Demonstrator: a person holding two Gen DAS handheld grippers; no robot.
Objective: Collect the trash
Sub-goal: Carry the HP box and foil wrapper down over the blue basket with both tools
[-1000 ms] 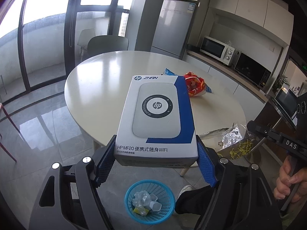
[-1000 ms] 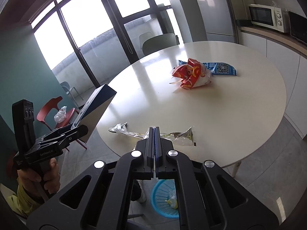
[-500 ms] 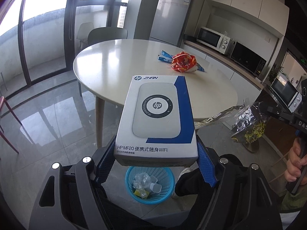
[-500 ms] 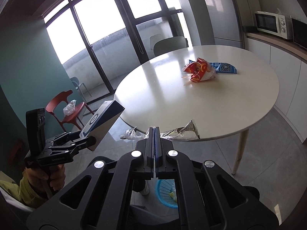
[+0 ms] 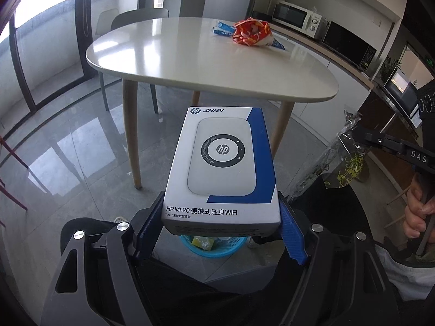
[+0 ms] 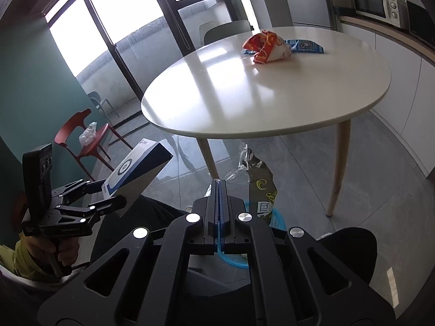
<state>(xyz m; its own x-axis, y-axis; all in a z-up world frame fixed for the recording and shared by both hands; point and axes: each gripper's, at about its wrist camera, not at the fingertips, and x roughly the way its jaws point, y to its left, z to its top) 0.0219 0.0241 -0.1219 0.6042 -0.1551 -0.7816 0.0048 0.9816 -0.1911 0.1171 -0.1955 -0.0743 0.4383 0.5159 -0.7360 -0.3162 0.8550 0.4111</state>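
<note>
L gripper (image 5: pixel 221 217) clamps stiff, light HP box (image 5: pixel 223 163) by its sides above blue basket (image 5: pixel 214 245); R gripper (image 6: pixel 219 190) pinches limp, crinkly wrapper (image 6: pixel 258 184).

the left gripper (image 5: pixel 221 224) has matte black linkage arms with triangular cutouts, round silver screws and ribbed blue pads (image 5: pixel 292 235). the right gripper (image 6: pixel 219 190) is built alike; white "das" lettering marks its side. bare skin shows on the right hand (image 5: pixel 417 212); a yellow-green sleeve (image 6: pixel 16 258) sits at eight o'clock.
</note>
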